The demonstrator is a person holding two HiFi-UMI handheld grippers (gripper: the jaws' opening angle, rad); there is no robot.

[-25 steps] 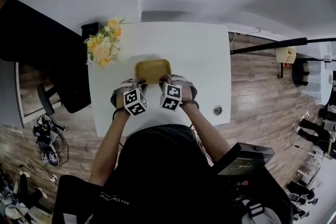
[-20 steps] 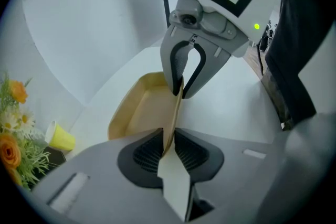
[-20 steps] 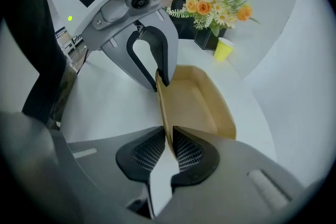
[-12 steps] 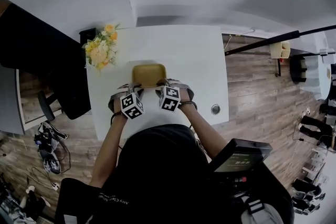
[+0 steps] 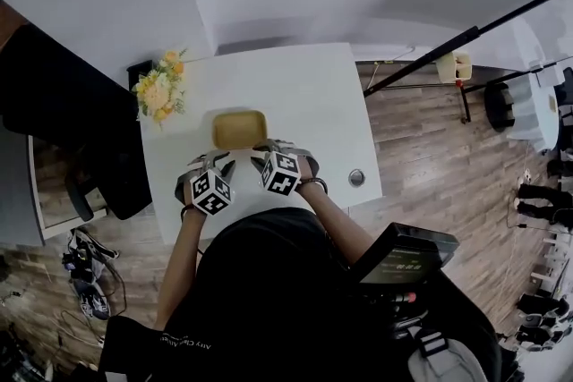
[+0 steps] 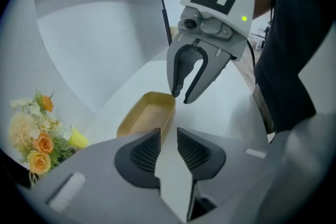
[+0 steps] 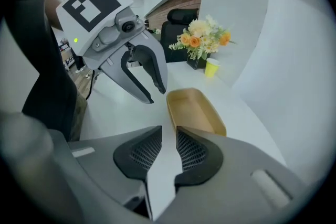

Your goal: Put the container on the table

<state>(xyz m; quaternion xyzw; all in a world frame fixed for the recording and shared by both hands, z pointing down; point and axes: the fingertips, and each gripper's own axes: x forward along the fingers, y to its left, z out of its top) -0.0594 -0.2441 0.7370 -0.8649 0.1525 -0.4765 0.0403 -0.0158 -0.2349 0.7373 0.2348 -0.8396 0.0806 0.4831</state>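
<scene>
Just beyond left hand-held gripper (image 6: 168, 135), container (image 6: 143, 119), untouched

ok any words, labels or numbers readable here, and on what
No text reads clearly.
Pale print on the person's black top: upside down, too small to read.
Print on the black device at lower right: too blurred to read.
Marker cubes: square black-and-white patterns only, no letters.

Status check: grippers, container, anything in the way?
Left gripper and right gripper open, empty, jaws just opened. Container upright on table, ungripped. Nothing blocking; flowers at the table's left edge.
</scene>
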